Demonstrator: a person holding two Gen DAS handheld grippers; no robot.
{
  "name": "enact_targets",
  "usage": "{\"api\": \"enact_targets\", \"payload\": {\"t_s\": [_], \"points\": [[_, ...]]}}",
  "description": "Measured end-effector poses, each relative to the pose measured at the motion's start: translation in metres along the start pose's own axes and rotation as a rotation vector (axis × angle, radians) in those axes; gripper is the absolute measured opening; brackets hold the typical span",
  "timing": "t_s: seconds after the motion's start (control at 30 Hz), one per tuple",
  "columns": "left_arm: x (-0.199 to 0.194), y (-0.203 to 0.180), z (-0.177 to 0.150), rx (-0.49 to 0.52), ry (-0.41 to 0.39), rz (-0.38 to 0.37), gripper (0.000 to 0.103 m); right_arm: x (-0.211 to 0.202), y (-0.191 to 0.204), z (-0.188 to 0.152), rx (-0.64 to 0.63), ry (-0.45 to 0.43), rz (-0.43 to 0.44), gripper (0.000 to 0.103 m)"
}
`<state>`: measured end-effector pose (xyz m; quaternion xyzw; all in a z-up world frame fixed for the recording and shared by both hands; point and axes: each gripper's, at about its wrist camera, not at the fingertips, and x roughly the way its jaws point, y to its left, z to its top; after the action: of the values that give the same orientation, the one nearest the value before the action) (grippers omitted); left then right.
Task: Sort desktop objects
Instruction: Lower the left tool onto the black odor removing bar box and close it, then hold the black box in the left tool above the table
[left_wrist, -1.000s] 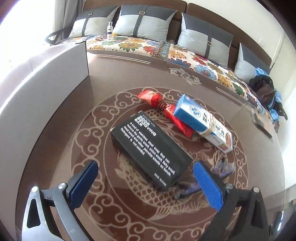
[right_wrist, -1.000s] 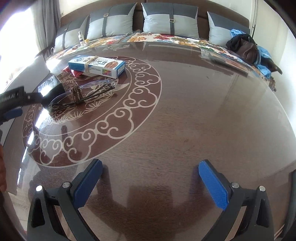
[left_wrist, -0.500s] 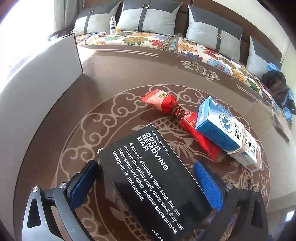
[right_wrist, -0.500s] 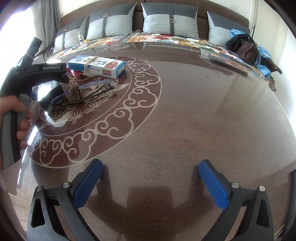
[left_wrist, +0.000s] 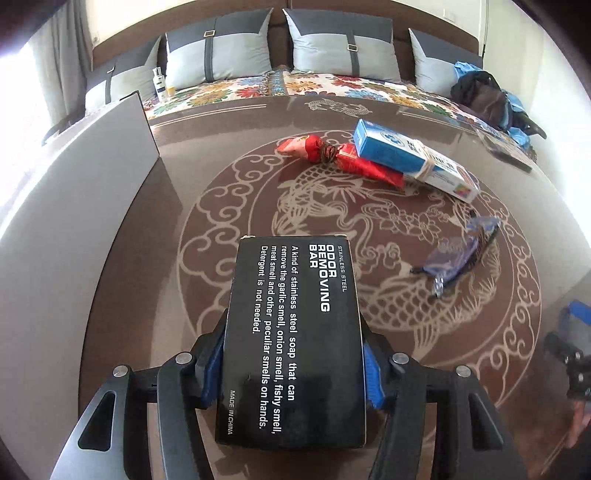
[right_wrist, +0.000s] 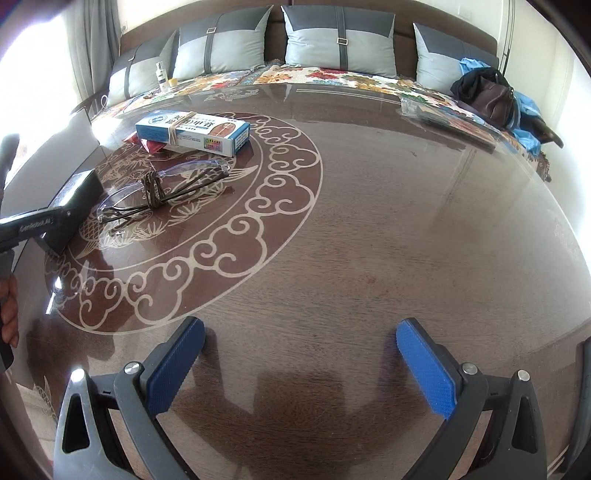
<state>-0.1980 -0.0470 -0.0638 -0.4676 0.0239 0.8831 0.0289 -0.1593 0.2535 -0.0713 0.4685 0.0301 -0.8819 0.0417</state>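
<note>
Flat black cardboard box with white "ODOR REMOVING BAR" lettering (left_wrist: 295, 339) lies on the glossy brown table with a pale dragon-and-cloud inlay (left_wrist: 229, 206), at the near left part of the round pattern, long side running away from the left gripper (left_wrist: 293, 373). That gripper's jaws have just been closing and now the blue pads (left_wrist: 212, 369) press both long sides of the box near its close end, so it holds the box. Past it, toward the sofa, a red foil packet tied with a dark band (left_wrist: 332, 157) lies slanted, and a blue-and-white carton with a rubber band round it (left_wrist: 410, 157) rests partly over the packet's right end. To the right of the box, well apart, clear-lensed glasses with thin dark arms bound by a cord (left_wrist: 458, 251) lie on the inlay. A tall grey panel (left_wrist: 92, 177) stands at the table's left edge. The right gripper (right_wrist: 299, 365) hovers over bare table on the right side, jaws spread wide, nothing between them. Behind the table, a floral-covered sofa (left_wrist: 332, 83) with grey cushions.
</note>
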Motion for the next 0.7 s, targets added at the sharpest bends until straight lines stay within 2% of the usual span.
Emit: {"api": "enact_targets", "payload": {"t_s": [0.1,0.17,0.23,0.37,0.7], "points": [[-0.016,0.008,-0.025,0.003,-0.006,-0.021,0.059,0.000,0.000,0.000,0.000,0.000,-0.001,0.103],[-0.021,0.012,-0.036,0.003,-0.020,-0.014,0.067,0.000,0.000,0.000,0.000,0.000,-0.002,0.103],[-0.018,0.018,-0.041,-0.030,-0.015,0.004,0.097,0.000,0.000,0.000,0.000,0.000,-0.001,0.103],[-0.013,0.019,-0.038,-0.030,-0.002,0.005,0.103,0.000,0.000,0.000,0.000,0.000,-0.001,0.103],[-0.013,0.020,-0.038,-0.028,-0.001,-0.004,0.103,0.000,0.000,0.000,0.000,0.000,-0.001,0.103]]}}
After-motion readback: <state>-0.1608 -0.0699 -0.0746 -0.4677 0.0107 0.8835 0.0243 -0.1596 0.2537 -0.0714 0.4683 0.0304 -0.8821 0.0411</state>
